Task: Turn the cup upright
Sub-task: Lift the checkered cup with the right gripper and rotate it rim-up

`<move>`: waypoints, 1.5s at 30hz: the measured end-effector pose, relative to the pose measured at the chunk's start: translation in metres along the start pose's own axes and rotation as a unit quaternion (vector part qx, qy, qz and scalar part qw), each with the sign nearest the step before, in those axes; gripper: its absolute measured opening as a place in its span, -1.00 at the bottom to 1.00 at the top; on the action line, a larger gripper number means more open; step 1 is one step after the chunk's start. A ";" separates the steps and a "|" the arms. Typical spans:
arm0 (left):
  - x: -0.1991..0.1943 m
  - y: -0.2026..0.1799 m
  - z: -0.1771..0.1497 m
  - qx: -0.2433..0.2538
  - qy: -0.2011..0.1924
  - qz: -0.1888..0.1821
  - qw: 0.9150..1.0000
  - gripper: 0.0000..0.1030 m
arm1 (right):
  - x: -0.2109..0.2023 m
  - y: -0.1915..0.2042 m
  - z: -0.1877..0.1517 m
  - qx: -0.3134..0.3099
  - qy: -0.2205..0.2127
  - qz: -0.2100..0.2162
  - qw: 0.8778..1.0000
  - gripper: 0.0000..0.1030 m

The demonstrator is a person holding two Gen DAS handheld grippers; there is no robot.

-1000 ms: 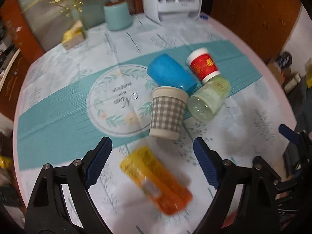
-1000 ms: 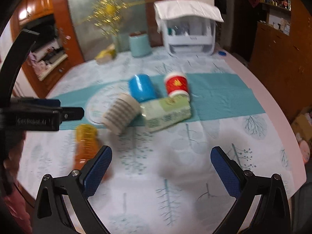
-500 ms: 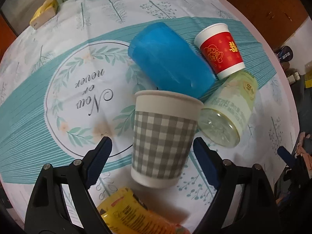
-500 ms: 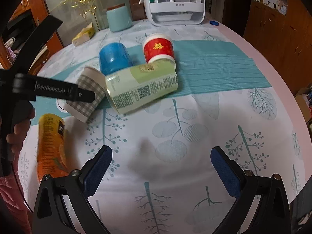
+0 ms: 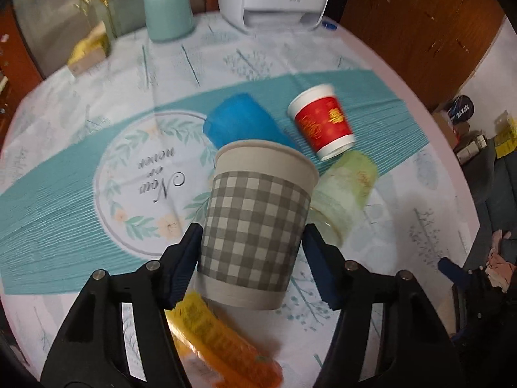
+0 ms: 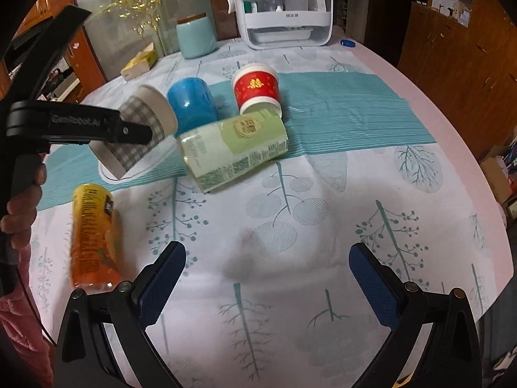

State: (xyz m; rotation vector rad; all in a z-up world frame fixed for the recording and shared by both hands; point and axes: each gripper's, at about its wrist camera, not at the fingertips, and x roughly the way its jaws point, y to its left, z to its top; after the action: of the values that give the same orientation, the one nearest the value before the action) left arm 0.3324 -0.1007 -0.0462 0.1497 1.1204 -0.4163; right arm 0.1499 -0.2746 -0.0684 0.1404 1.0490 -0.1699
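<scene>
A grey checked paper cup [image 5: 255, 226] lies tilted with its rim away from the camera. My left gripper [image 5: 252, 268] is shut on it, with the blue pads on both sides of its lower wall. In the right wrist view the same cup [image 6: 142, 129] sits in the left gripper [image 6: 129, 131], tilted and partly raised off the cloth. My right gripper [image 6: 266, 281] is open and empty above the near part of the table.
A blue cup [image 6: 192, 105], a red paper cup [image 6: 257, 89], a pale green bottle [image 6: 232, 148] and an orange bottle [image 6: 92, 236] lie on the tablecloth. A teal canister [image 6: 195, 37], a tissue box [image 6: 139, 63] and a white appliance [image 6: 284, 16] stand at the back.
My left gripper moved in around the checked cup and closed on it, and the cup has lifted and tilted. My right gripper stays open and has shifted little.
</scene>
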 end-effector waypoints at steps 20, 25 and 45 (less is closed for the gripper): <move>-0.093 -0.017 -0.178 -0.238 -0.029 -0.067 0.969 0.18 | -0.084 -0.051 -0.050 0.112 -0.010 0.089 0.990 0.99; -0.075 -0.029 -0.203 -0.248 0.010 -0.079 0.966 0.18 | -0.080 -0.050 -0.068 0.110 0.005 0.100 0.989 0.99; -0.024 -0.061 -0.222 -0.250 0.096 -0.076 0.961 0.24 | -0.060 -0.067 -0.099 0.127 0.047 0.082 0.987 0.99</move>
State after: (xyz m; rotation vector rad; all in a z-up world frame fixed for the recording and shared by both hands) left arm 0.1127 -0.0783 -0.1155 -0.3488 1.4014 -0.2461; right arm 0.0225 -0.3163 -0.0671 0.4669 1.1024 -0.1488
